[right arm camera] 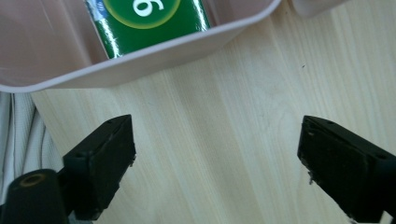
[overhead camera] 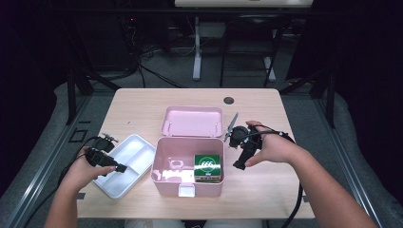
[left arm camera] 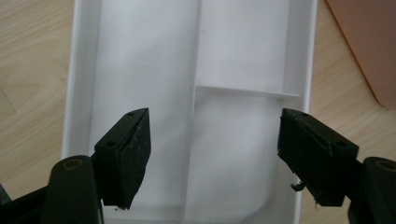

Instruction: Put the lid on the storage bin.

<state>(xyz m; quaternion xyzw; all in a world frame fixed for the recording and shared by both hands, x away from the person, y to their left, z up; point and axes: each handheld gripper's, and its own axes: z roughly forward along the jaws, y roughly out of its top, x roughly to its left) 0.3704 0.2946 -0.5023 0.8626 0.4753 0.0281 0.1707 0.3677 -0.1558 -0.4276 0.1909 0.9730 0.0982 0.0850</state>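
Pink box (overhead camera: 187, 173) sits lid-open on the pale wood table (overhead camera: 142, 107), green carton (overhead camera: 207, 165) inside; right gripper (overhead camera: 239, 165) gapes empty beside it, dim room, perhaps cables behind.

The pink box (overhead camera: 187, 166) stands open mid-surface, its raised lid (overhead camera: 192, 121) walling off the far side. Inside, the green carton (overhead camera: 207, 166) fills the right part; the left part has room above small white items. The white divided tray (overhead camera: 126, 164) lies just left of the box, leaving a narrow gap. Bare wooden surface (overhead camera: 266, 183) right of the box lies open beneath the right claw (right arm camera: 217, 161), its jaws spread wide.
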